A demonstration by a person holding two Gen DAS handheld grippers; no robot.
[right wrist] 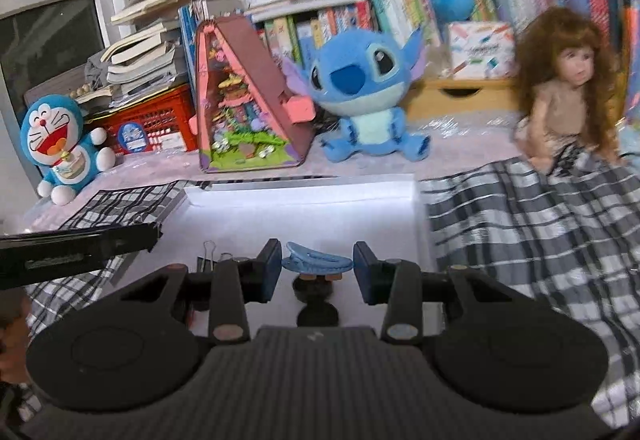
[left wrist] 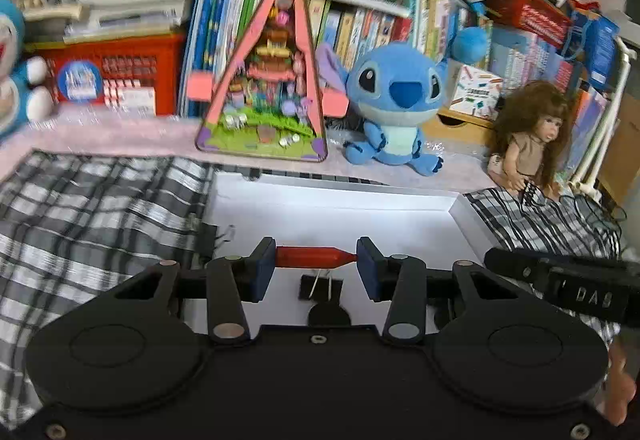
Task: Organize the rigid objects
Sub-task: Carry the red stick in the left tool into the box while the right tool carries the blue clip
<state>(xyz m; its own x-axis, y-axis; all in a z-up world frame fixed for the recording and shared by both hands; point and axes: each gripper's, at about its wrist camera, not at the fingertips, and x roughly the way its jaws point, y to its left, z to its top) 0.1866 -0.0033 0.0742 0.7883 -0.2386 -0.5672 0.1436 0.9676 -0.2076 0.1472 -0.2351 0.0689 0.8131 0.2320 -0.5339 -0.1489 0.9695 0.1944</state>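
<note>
My left gripper [left wrist: 316,266] is shut on a short red tube [left wrist: 314,257] with a tapered right end, held crosswise between its blue pads above a shallow white box [left wrist: 360,198]. A black binder clip [left wrist: 321,288] lies in the box just below the tube. My right gripper [right wrist: 316,270] is shut on a blue hair clip [right wrist: 317,261], also gripped end to end over the same white box [right wrist: 300,190]. Another black binder clip [right wrist: 209,255] shows in the box left of it. Each gripper's black body edges into the other's view.
The box rests on a black-and-white checked cloth [left wrist: 100,208]. Behind it stand a pink triangular toy house [left wrist: 264,96], a blue plush [left wrist: 394,100], a long-haired doll [right wrist: 568,92], a round-headed blue plush [right wrist: 60,144], a red crate [left wrist: 120,72] and rows of books.
</note>
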